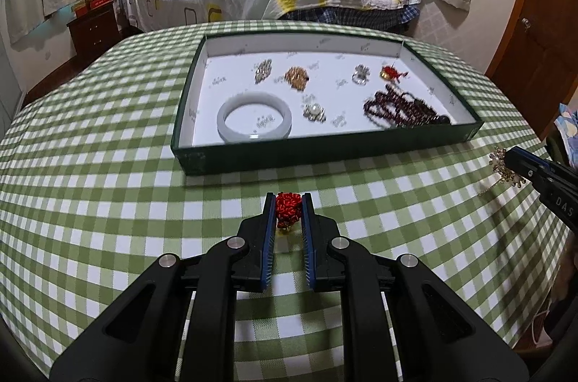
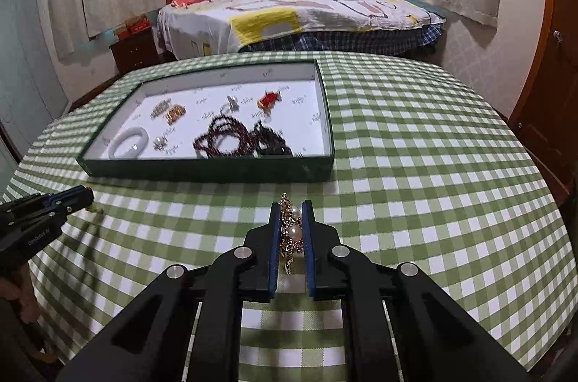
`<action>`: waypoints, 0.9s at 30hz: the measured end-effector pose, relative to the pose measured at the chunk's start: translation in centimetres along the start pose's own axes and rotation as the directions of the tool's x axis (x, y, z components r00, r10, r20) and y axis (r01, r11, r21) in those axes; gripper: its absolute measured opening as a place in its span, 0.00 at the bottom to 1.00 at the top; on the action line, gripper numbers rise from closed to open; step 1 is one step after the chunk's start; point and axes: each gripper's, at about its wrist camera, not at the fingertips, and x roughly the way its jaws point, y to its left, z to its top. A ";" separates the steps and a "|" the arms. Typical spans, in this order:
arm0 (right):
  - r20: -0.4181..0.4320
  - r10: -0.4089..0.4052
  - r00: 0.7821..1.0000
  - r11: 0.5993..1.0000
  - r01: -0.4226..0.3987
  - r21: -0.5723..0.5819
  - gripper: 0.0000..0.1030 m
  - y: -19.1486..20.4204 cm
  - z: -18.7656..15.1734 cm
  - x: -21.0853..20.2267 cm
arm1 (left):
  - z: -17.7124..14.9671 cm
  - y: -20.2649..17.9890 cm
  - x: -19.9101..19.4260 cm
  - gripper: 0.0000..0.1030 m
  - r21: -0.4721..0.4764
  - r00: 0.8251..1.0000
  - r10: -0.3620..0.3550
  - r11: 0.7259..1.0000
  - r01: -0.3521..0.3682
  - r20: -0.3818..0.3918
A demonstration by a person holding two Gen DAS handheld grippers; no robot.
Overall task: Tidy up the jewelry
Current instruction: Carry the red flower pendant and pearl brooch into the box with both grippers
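The left hand-held gripper (image 1: 288,209) is squeezing a small red beaded ornament (image 1: 288,207) between its nearly closed fingers, above the green checked tabletop (image 1: 108,201). Just ahead, a dark green tray (image 1: 253,154) is sitting with a pale bangle (image 1: 254,120), a pearl brooch (image 1: 314,112), dark red beads (image 1: 397,107) and more inside (its near wall is standing between both grippers and the jewelry). The right hand-held gripper (image 2: 292,223) is pinching a gold pearl brooch (image 2: 292,230). A bed (image 2: 289,13) is sitting behind.
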 end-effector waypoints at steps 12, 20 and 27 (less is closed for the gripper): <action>0.139 0.081 0.987 0.997 -0.081 -0.007 0.12 1.6 4.9 -2.9 | 4.5 -1.3 -3.1 0.14 0.029 0.992 -0.030 0.999 0.027 0.124; 0.240 0.125 0.963 0.992 -0.119 -0.041 0.12 3.1 9.1 -3.3 | 9.3 -2.2 -3.5 0.14 0.052 0.975 -0.045 0.998 0.035 0.219; 0.294 0.145 0.945 0.989 -0.134 -0.060 0.12 4.1 12.8 -1.3 | 13.4 -2.7 -1.7 0.14 0.067 0.964 -0.035 0.998 0.018 0.262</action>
